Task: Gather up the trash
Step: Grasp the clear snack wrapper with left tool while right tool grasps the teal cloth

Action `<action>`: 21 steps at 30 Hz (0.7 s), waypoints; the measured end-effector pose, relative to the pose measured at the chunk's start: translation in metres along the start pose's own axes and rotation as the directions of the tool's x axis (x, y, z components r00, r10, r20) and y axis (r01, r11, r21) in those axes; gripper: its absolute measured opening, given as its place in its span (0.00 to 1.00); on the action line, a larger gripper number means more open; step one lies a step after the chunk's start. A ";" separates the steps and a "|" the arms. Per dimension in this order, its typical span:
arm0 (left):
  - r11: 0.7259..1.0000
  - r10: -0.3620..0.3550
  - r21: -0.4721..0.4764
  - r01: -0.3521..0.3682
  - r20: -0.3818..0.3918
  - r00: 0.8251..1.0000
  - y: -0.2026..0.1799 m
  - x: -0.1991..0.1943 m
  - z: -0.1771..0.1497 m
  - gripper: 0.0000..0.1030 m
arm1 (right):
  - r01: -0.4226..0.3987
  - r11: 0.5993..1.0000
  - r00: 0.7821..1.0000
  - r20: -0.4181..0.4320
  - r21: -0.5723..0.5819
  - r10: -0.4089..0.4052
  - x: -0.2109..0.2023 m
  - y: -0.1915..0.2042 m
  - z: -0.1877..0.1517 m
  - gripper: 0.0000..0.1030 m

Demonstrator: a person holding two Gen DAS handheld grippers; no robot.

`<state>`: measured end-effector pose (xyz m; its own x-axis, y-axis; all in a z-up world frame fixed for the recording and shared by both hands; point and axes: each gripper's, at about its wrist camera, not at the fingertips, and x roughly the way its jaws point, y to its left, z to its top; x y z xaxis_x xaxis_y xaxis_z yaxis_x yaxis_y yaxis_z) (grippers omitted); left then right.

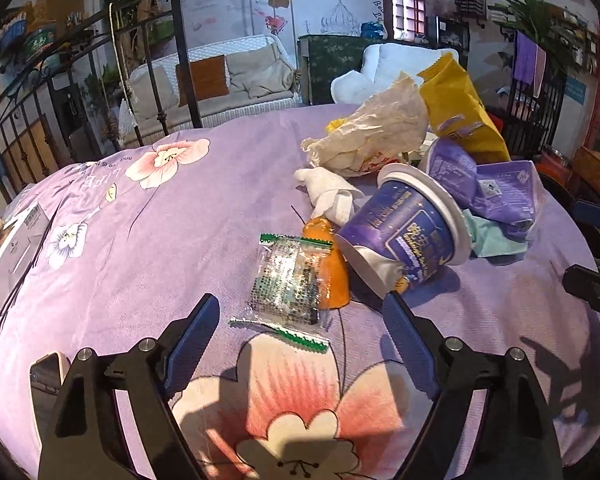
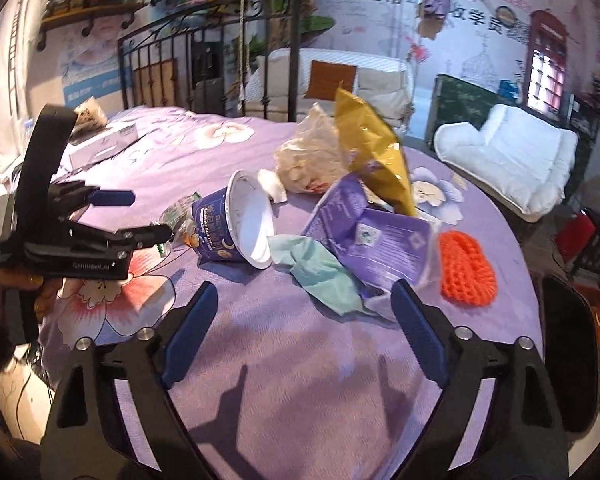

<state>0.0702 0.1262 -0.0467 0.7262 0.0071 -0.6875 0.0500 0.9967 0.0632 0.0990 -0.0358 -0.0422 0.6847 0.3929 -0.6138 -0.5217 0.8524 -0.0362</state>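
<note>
Trash lies heaped on a table under a purple floral cloth point(image 1: 160, 220). My left gripper point(image 1: 300, 300) is open, low over the cloth. A clear wrapper with green edges point(image 1: 288, 280) lies just ahead between its fingertips, untouched, beside an orange scrap point(image 1: 332, 276). A dark blue cup point(image 1: 408, 228) lies on its side, with a white tissue point(image 1: 332, 192), a crumpled plastic bag point(image 1: 376, 132) and a yellow snack bag point(image 1: 456, 116) behind it. My right gripper point(image 2: 305, 286) is open too, its tips near a teal tissue point(image 2: 320, 272) and a purple packet point(image 2: 380, 240). The right wrist view shows the cup point(image 2: 236, 224) and the left gripper point(image 2: 140, 216) at left.
An orange knitted pad point(image 2: 466, 268) lies at the table's right edge. A white box point(image 1: 12, 252) and a phone point(image 1: 46, 372) sit at the left. A black iron railing point(image 1: 80, 92) stands behind the table, a white chair point(image 2: 508, 160) to its right.
</note>
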 end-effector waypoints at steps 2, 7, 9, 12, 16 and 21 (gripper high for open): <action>1.000 -0.018 0.001 0.018 -0.034 0.999 0.008 0.009 0.005 0.79 | -0.013 1.000 0.999 -0.049 -0.012 0.013 0.016 0.000 0.006 0.78; 0.999 -0.041 0.030 0.044 -0.087 0.995 0.013 0.027 0.011 0.78 | -0.062 0.998 0.988 -0.147 -0.030 0.057 0.051 0.000 0.015 0.62; 0.997 -0.067 0.018 0.069 -0.109 0.992 0.013 0.034 0.013 0.74 | -0.055 0.998 0.983 -0.178 -0.044 0.046 0.064 0.001 0.017 0.58; 0.997 -0.077 0.009 0.079 -0.133 0.988 0.014 0.039 0.013 0.63 | -0.056 0.998 0.975 -0.219 -0.030 0.048 0.080 -0.003 0.016 0.48; 0.994 -0.110 -0.032 0.107 -0.127 0.986 0.016 0.037 0.011 0.54 | -0.051 0.999 0.970 -0.239 -0.002 0.049 0.090 -0.008 0.015 0.26; 0.994 -0.103 -0.053 0.097 -0.112 0.988 0.012 0.033 0.009 0.40 | -0.070 0.997 0.967 -0.243 0.036 0.076 0.096 -0.008 0.012 0.09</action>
<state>0.1009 0.1373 -0.0622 0.6356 -0.0865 -0.7671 0.0841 0.9955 -0.0425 0.1749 -0.0002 -0.0913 0.4983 0.3611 -0.7883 -0.5494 0.8348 0.0351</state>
